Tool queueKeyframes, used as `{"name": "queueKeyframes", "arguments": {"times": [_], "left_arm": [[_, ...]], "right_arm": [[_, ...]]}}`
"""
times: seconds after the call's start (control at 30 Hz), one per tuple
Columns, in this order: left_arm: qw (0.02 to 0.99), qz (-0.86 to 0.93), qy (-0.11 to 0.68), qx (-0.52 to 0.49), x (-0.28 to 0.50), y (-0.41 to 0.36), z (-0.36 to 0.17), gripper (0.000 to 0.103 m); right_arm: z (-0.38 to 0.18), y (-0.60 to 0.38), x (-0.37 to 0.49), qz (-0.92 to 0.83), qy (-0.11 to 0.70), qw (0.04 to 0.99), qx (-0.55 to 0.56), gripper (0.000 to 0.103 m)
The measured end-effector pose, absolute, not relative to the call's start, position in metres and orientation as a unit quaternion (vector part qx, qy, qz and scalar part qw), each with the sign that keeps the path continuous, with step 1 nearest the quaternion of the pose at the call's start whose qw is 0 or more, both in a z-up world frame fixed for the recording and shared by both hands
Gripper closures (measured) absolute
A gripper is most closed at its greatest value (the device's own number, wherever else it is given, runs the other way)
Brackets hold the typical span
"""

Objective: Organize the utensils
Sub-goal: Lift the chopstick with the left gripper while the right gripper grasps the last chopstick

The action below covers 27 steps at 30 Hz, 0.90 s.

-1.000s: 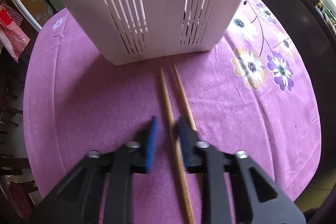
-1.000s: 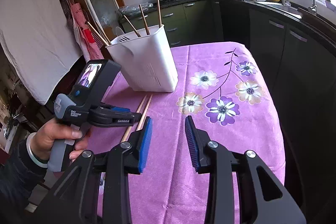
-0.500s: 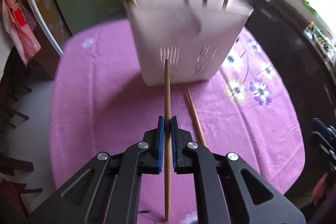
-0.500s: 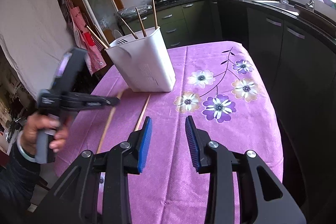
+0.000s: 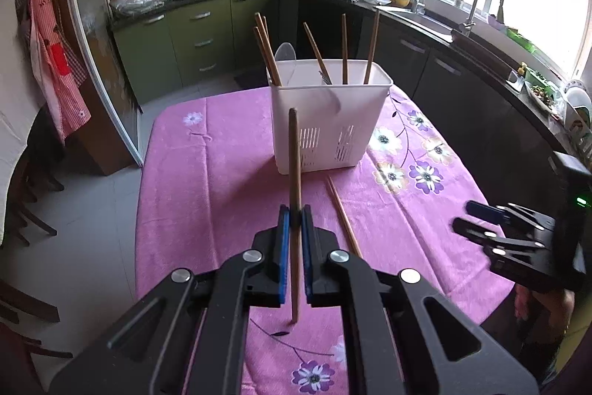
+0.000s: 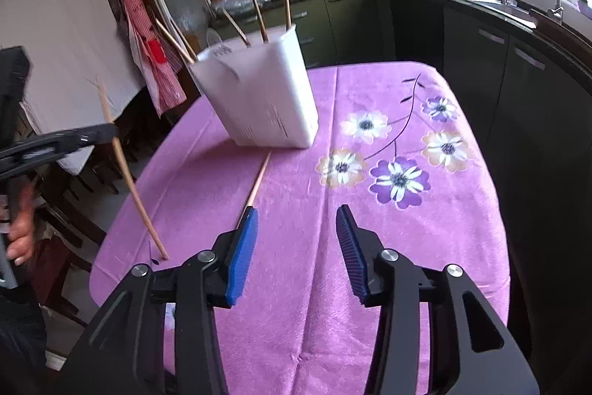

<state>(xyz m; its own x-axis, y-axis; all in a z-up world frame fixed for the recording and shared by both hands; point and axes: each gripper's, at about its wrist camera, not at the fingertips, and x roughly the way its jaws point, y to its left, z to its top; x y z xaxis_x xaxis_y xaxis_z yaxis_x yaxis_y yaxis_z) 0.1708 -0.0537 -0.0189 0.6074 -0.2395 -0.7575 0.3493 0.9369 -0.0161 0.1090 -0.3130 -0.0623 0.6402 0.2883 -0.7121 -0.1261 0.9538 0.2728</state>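
Between the left gripper's (image 5: pixel 293 223) clamped pads, one chopstick (image 5: pixel 294 173), lifted, liable to swivel and miss the holder (image 5: pixel 329 121) ahead; beside the right gripper's (image 6: pixel 296 247) just-widened, empty fingers, the second chopstick (image 6: pixel 257 182), flat on the cloth

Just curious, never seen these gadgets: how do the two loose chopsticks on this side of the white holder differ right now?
The held chopstick is pinched in the left claw, lifted and tilted; the other chopstick lies flat on the purple tablecloth, ungripped, pointing at the white holder. Both are plain, light wood and outside the holder.
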Motion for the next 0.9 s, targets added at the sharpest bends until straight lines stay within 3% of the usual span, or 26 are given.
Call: {"name": "queueKeyframes", "arguments": {"times": [0.7,0.8,0.9], "left_arm": [[0.902,-0.172,0.391,0.073,0.148,-0.03,-0.015,0.096],[0.902,-0.17,0.391,0.069,0.149,-0.029,-0.015,0.096],[0.902,-0.168,0.391,0.069,0.149,-0.028,-0.016,0.096]], "right_arm": [[-0.141,-0.191,0.247,0.089,0.524,0.847,-0.022,0.055],[-0.144,-0.187,0.248,0.084,0.523,0.848,-0.032,0.063],[-0.144,-0.188,0.245,0.094,0.523,0.847,-0.028,0.092]]}}
